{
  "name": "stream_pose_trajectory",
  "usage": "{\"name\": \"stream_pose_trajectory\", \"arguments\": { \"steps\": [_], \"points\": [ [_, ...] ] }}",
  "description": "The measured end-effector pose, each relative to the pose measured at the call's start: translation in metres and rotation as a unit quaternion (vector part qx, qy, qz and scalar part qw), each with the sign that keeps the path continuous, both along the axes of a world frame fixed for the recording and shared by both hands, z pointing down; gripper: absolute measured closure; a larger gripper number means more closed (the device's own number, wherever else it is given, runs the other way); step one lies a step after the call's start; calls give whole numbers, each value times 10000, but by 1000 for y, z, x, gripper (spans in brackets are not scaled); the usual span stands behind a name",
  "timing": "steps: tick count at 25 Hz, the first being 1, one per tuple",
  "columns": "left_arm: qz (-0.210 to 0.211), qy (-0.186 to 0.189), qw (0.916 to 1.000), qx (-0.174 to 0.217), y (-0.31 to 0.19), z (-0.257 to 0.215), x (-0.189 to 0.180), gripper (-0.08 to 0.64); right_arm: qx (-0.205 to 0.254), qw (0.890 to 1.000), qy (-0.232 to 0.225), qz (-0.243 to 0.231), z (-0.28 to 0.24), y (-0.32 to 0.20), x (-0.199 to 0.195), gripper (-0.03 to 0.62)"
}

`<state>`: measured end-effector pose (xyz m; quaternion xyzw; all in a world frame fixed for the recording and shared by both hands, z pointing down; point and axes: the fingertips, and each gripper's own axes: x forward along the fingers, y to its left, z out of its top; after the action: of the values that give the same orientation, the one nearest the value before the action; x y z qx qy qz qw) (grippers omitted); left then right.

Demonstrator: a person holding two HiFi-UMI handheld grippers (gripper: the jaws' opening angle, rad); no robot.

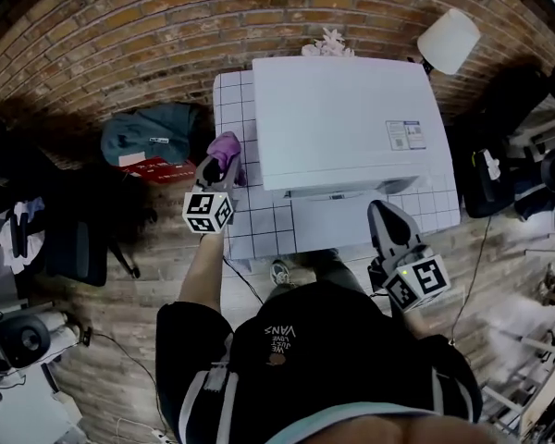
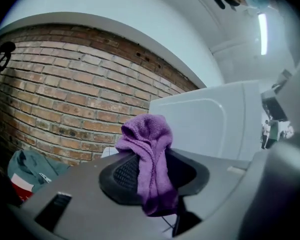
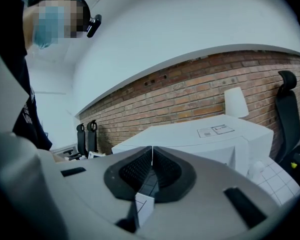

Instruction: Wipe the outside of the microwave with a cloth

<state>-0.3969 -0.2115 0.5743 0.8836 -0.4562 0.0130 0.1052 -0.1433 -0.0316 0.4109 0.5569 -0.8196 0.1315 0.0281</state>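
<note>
Purple terry cloth (image 2: pixel 149 154), bunched into a wad, is pinched between the jaws of the left tool (image 2: pixel 151 171), its top poking above them and a tail hanging below. The person holds it up just beside the left wall of the boxy white microwave (image 1: pixel 342 118). As far as I can tell it is not yet touching, which looks like the reach-in before wiping that side. The microwave sits on a white grid-tiled bench (image 1: pixel 250 229) against the brick wall (image 2: pixel 65 109). The right tool (image 3: pixel 151 153) hovers off the front right corner, jaws pressed together on nothing, probably parked out of the way. I count one cloth, one microwave and two tools, only one of them loaded.
</note>
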Motion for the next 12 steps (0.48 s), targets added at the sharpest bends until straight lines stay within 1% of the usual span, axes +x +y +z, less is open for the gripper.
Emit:
{"name": "stream_pose_trajectory", "arguments": {
  "steps": [6,12],
  "points": [
    [88,61,9999,130,67,-22,-6,420,177,9997,-113,132,-3,28,-3,589],
    [167,-32,9993,341,129,-46,14,420,186,9993,-248,193,1,58,18,589]
  ]
}}
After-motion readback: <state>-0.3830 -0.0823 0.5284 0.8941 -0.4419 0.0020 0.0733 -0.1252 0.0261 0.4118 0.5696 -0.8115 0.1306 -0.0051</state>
